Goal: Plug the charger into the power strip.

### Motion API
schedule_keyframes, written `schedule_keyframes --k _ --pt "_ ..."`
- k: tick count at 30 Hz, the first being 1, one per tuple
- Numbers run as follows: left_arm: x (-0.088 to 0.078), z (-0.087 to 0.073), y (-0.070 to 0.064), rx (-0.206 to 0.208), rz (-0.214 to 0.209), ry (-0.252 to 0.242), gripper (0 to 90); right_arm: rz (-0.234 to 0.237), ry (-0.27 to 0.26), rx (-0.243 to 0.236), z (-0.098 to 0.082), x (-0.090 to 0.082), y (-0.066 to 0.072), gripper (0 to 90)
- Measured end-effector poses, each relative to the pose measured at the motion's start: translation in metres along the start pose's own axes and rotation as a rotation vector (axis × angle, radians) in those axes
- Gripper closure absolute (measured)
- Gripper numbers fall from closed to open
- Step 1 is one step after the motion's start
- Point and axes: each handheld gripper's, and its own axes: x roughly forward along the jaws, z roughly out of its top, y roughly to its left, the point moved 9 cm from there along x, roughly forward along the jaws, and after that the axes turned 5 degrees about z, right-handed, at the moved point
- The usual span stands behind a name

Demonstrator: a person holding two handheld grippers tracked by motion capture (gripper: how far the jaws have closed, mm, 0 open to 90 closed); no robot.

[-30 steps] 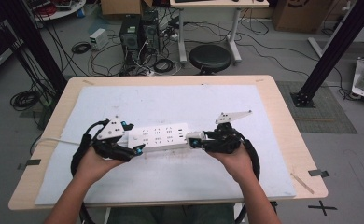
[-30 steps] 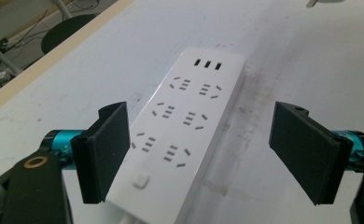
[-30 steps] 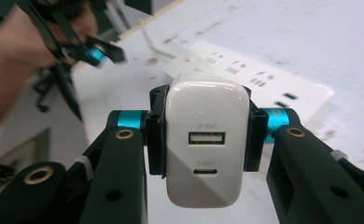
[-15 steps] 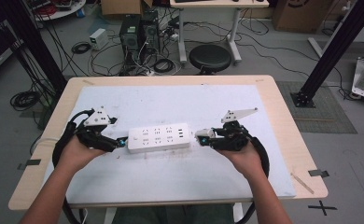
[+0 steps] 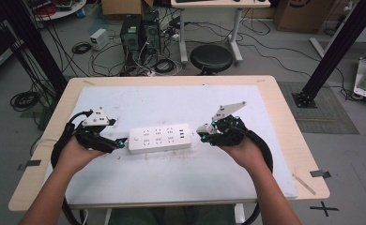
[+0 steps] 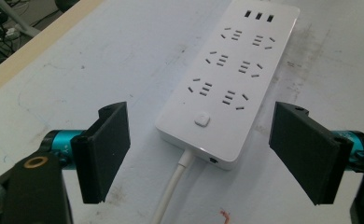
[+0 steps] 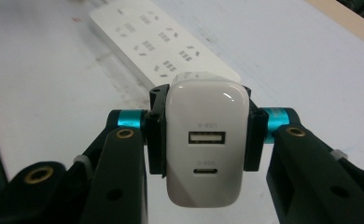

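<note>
1. Lying flat near the middle of the white mat (image 5: 171, 183) on the wooden table (image 5: 284, 108), the power strip (image 5: 159, 138) is a long white plastic block with rounded corners and a smooth, slightly glossy top.
2. In the left gripper view its face carries six socket groups in two columns, a small rounded square button (image 6: 202, 120) near the closer end, and three small ports at the far end; a white cord (image 6: 173, 189) leaves the closer end and runs down between the jaws.
3. The left gripper (image 5: 118, 143) sits just beside the strip's left end, its flat black jaws standing wide apart on either side of the cord end, touching nothing.
4. The right gripper (image 5: 203, 132) rests close to the strip's right end, apart from it, with its jaws clamped on the two sides of a white charger (image 7: 208, 142).
5. The charger is a smooth, glossy rounded block with a rectangular USB port above a smaller oval one; faint grey lettering by each port reads upside down, the upper perhaps "USB-A", though it is too blurred to be sure.
6. Both grippers have matte black bodies with teal metallic collars and brass-coloured fittings; each carries a grey three-cornered plate (image 5: 96, 117) on top.
7. The mat is scuffed and stained, with a small red mark (image 6: 224, 215) near the left gripper.
</note>
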Motion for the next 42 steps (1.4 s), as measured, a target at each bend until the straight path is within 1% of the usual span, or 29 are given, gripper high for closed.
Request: schedule_keyframes --k 1,2,4,5,6,7,8,9,10,12,13,14,18,19,20,21,23,25,26,27,28,30,31,32,33,35,36,38,42 --pt "0.0 -0.001 0.0 -0.001 -0.001 -0.002 20.5 -0.018 0.034 -0.003 0.0 0.001 -0.001 63.3" --pt "-0.001 -0.002 -0.001 -0.003 -0.003 -0.005 20.4 -0.028 0.052 -0.016 0.0 0.001 -0.002 63.3" --pt "-0.001 -0.004 -0.001 -0.012 -0.007 -0.008 20.5 -0.035 0.092 -0.037 0.0 0.002 -0.003 63.3" --pt "-0.001 -0.006 -0.001 -0.007 -0.008 -0.004 20.5 -0.027 0.111 -0.05 0.0 0.003 -0.002 63.3" --pt "-0.001 -0.007 0.0 -0.011 -0.008 -0.005 20.5 -0.003 0.152 -0.082 0.0 0.004 0.0 63.3" --pt "-0.001 -0.008 -0.001 -0.017 -0.009 -0.006 20.5 -0.003 0.152 -0.082 0.0 0.004 0.0 63.3" --pt "-0.001 -0.01 -0.001 -0.014 -0.01 -0.005 20.5 0.032 0.179 -0.111 0.002 0.006 0.003 63.3" --pt "-0.001 -0.01 -0.001 -0.014 -0.01 -0.005 20.5 0.032 0.179 -0.111 0.002 0.006 0.003 63.3" --pt "-0.001 -0.012 -0.002 -0.02 -0.011 -0.005 20.5 0.04 0.19 -0.133 0.003 0.007 0.003 63.3" --pt "-0.002 -0.015 -0.002 -0.019 -0.009 0.005 20.5 0.087 0.236 -0.17 0.01 0.013 0.005 63.3" --pt "-0.002 -0.016 -0.002 -0.017 -0.01 0.007 20.5 0.087 0.236 -0.17 0.01 0.013 0.005 63.3" --pt "-0.002 -0.017 -0.002 -0.022 -0.009 0.009 20.4 0.093 0.265 -0.189 0.014 0.018 0.004 63.3" --pt "-0.003 -0.021 -0.004 -0.033 -0.005 0.011 20.5 0.115 0.297 -0.218 0.023 0.027 0.001 63.3" --pt "-0.003 -0.021 -0.004 -0.034 -0.004 0.011 20.5 0.131 0.31 -0.242 0.03 0.034 -0.001 63.3" --pt "-0.003 -0.022 -0.004 -0.027 -0.004 0.019 20.5 0.131 0.31 -0.242 0.03 0.034 -0.001 63.3" --pt "-0.003 -0.023 -0.005 -0.036 -0.005 0.017 20.5 0.137 0.318 -0.248 0.032 0.037 -0.002 63.3" --pt "-0.004 -0.023 -0.005 -0.037 -0.001 0.017 20.4 0.149 0.337 -0.271 0.039 0.046 -0.005 63.3" --pt "-0.004 -0.024 -0.006 -0.038 0.0 0.02 20.5 0.165 0.341 -0.295 0.044 0.052 -0.007 63.3" --pt "-0.004 -0.025 -0.006 -0.033 -0.002 0.024 20.5 0.18 0.353 -0.318 0.05 0.061 -0.009 63.2" --pt "-0.004 -0.025 -0.006 -0.034 -0.001 0.027 20.5 0.18 0.353 -0.318 0.05 0.061 -0.009 63.2" --pt "-0.004 -0.026 -0.006 -0.032 0.0 0.03 20.5 0.203 0.357 -0.344 0.055 0.069 -0.01 63.2" --pt "-0.004 -0.026 -0.007 -0.031 -0.001 0.031 20.5 0.21 0.358 -0.355 0.057 0.072 -0.01 63.2" --pt "-0.004 -0.026 -0.007 -0.028 -0.002 0.033 20.5 0.236 0.359 -0.378 0.061 0.08 -0.01 63.2" --pt "-0.004 -0.027 -0.007 -0.032 0.0 0.033 20.5 0.236 0.359 -0.378 0.061 0.08 -0.01 63.2" --pt "-0.003 -0.027 -0.007 -0.035 0.001 0.033 20.5 0.247 0.383 -0.407 0.065 0.088 -0.011 63.2" --pt "-0.003 -0.029 -0.006 -0.038 0.002 0.037 20.4 0.248 0.39 -0.418 0.067 0.092 -0.012 63.3" --pt "-0.003 -0.032 -0.005 -0.038 0.002 0.045 20.5 0.271 0.405 -0.441 0.071 0.1 -0.012 63.3" --pt "-0.004 -0.033 -0.005 -0.041 0.002 0.048 20.5 0.276 0.416 -0.45 0.073 0.105 -0.013 63.3" --pt "-0.006 -0.035 -0.003 -0.042 0.009 0.053 20.5 0.295 0.46 -0.49 0.076 0.118 -0.012 63.3"
